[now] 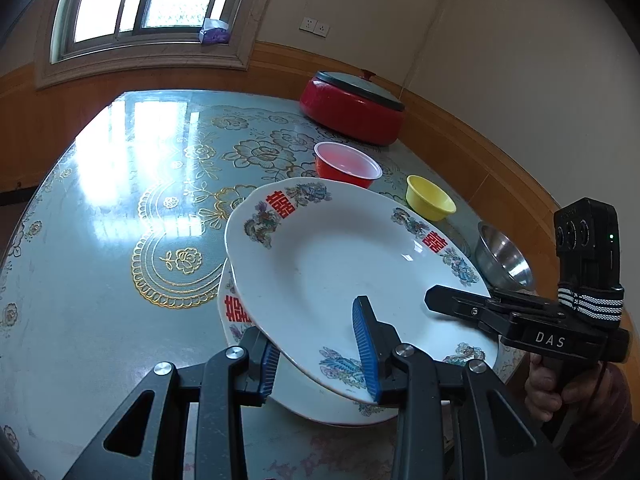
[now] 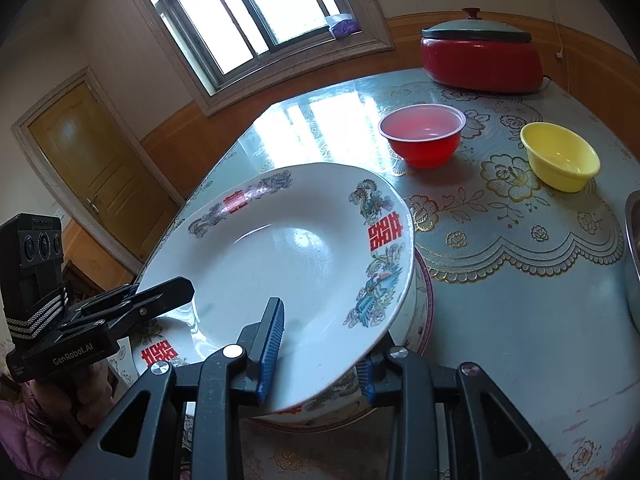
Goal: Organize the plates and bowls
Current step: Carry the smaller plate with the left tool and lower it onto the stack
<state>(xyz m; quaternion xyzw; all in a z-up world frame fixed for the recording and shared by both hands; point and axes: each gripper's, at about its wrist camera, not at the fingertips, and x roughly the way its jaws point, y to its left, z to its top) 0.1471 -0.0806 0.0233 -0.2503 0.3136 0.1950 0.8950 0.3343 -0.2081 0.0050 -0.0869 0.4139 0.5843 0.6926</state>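
Observation:
A white deep plate with red characters and dragon patterns hangs tilted, gripped from both sides. My left gripper is shut on its near rim, one blue pad on top and one underneath. The right gripper clamps the opposite rim the same way. Each gripper shows in the other view: the right gripper, the left gripper. Just beneath lies a second matching plate on the table; whether the two plates touch I cannot tell.
On the patterned table beyond the plates stand a red plastic bowl, a yellow bowl and a steel bowl. A red lidded cooker sits by the wall.

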